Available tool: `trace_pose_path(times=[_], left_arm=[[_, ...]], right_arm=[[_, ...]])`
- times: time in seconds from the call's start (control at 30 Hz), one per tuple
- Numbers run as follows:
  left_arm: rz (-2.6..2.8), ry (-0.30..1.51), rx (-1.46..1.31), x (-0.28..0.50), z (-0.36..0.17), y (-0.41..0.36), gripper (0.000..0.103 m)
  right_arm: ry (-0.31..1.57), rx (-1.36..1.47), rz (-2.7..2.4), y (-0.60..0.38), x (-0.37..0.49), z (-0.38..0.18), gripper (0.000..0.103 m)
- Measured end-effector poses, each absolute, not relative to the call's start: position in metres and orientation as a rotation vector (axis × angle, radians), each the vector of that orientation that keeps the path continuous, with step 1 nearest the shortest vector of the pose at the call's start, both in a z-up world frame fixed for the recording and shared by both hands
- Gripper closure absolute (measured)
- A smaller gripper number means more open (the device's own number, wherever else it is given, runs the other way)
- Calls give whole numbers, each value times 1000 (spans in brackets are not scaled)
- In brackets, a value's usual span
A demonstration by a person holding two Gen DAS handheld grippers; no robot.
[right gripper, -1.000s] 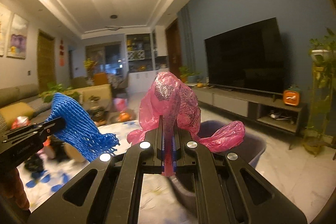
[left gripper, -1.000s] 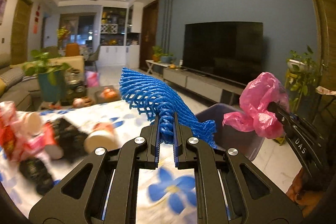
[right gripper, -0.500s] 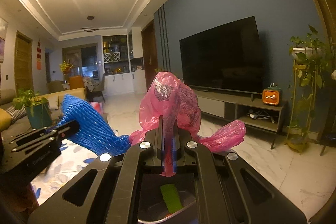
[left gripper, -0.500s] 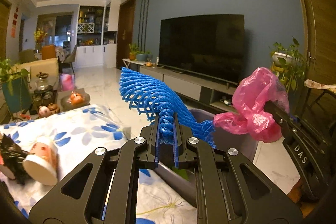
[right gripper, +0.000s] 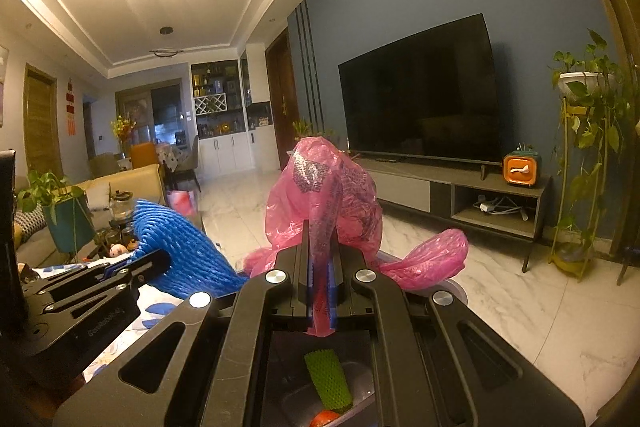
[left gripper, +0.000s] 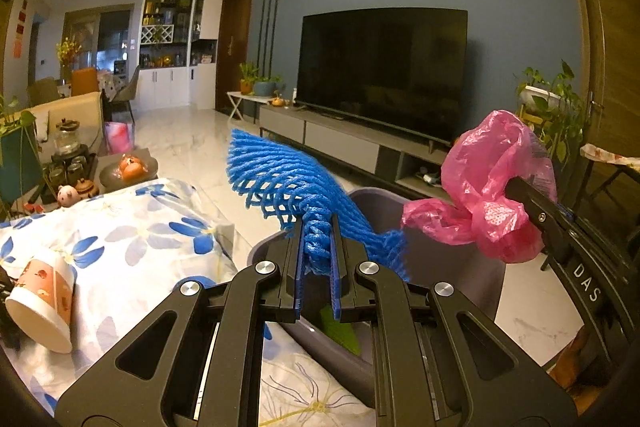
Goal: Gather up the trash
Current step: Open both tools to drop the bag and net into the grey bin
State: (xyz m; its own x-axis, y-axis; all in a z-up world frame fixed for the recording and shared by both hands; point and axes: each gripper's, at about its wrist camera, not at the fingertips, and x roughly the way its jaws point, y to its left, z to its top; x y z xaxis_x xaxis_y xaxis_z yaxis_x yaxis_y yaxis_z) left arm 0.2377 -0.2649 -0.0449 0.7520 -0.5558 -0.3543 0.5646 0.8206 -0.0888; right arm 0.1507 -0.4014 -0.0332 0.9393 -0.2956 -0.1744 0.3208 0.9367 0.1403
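Blue foam net (left gripper: 288, 179) clamped in left hand-held gripper (left gripper: 316, 247); pink plastic bag (right gripper: 332, 195) clamped in right hand-held gripper (right gripper: 320, 259). Both held above grey bin (left gripper: 452, 267), right of floral-clothed surface (left gripper: 132, 227).

**Lettering on the two grippers**

In the left wrist view the right gripper (left gripper: 532, 201) carries white capitals "DAS" on its black arm, the rest cut off by the frame edge. In the right wrist view the left gripper (right gripper: 158, 259) bears a faint pale word along its black body, too blurred to read. Nothing else shows legible writing
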Motion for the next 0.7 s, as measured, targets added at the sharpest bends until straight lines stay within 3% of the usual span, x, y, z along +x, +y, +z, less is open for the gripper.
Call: trace_pose_path(times=[0.23, 0.37, 0.47, 0.63, 0.7], left_arm=[[-646, 418, 21, 250, -53, -271, 93], [-657, 427, 27, 254, -57, -274, 89], [-663, 435, 29, 258, -61, -274, 81], [-652, 436, 14, 257, -65, -268, 57], [-631, 428, 4, 255, -63, -262, 48]], right_arm=[[171, 172, -295, -405, 160, -39, 96], [173, 169, -293, -407, 162, -42, 91], [176, 180, -294, -407, 162, -42, 77], [179, 194, -297, -407, 160, -44, 72], [177, 188, -301, -406, 158, -44, 63]])
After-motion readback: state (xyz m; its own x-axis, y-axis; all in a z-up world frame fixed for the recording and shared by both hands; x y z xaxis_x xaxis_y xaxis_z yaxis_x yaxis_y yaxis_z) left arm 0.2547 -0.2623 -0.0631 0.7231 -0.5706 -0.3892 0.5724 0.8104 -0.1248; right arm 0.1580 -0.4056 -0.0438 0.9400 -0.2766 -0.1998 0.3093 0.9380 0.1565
